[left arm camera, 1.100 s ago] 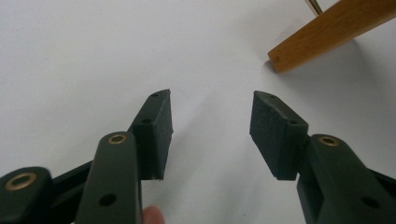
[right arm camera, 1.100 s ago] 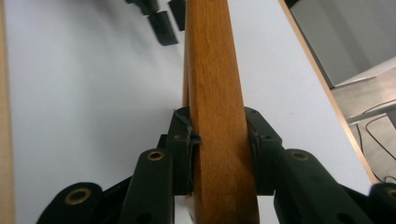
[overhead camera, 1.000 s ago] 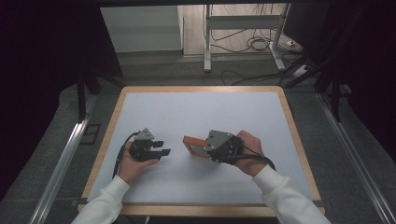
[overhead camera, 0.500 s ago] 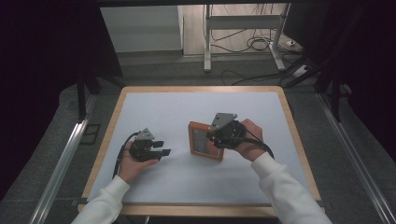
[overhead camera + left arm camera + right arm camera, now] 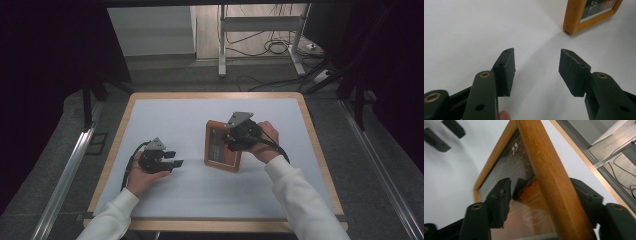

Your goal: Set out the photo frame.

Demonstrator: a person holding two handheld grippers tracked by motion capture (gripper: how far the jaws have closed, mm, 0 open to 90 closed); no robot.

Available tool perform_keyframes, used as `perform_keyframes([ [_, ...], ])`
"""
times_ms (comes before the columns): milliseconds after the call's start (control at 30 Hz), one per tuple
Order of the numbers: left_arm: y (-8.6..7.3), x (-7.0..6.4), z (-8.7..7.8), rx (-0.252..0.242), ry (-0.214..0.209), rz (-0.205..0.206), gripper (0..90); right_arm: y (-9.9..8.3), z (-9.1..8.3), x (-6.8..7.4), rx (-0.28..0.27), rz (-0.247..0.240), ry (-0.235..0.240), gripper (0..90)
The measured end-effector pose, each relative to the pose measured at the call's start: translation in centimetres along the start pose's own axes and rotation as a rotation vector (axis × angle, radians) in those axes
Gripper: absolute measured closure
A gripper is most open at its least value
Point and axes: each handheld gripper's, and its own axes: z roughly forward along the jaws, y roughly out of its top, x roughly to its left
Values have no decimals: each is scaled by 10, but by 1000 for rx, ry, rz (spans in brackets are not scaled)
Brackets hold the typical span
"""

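A person seated at a white tabletop [image 5: 165,120] with a pale wood border works two hand-held claws. The right claw [image 5: 234,141] is clamped on the right side rail of a wooden picture frame [image 5: 220,150], one jaw pressed on the glass front and the other behind the wood, as the right gripper view shows [image 5: 539,195]. The frame now stands near the middle of the tabletop, tilted up on its lower edge with its glass facing the left side; half a second ago it sat a little nearer the person, and a second ago it was lower still and turned more edge-on. The right hand [image 5: 265,142] has moved away from the person with it. The left claw [image 5: 175,162] rests on the tabletop well apart from the frame, where it was a second ago, its jaws spread wide with nothing between them [image 5: 536,67]. A corner of the frame [image 5: 574,22] appears beyond its jaws.
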Motion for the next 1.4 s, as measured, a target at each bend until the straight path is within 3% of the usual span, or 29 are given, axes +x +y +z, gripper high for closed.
perform_keyframes([
  [300,0,1,0,6,-2,8,470,-6,18,-17,-22,101,19,302],
  [500,0,1,0,6,-3,12,470,-7,19,-15,-31,130,-31,217],
  [633,0,1,1,11,-8,18,469,-11,13,-16,-39,162,-33,204],
  [967,0,0,1,13,-5,15,466,-23,-11,-17,-119,219,-32,204],
  [1200,1,-2,-3,-10,-6,17,467,-48,-42,-5,-215,278,-55,231],
  [1400,1,-5,-2,-10,4,27,421,-80,-55,15,-249,303,-13,352],
])
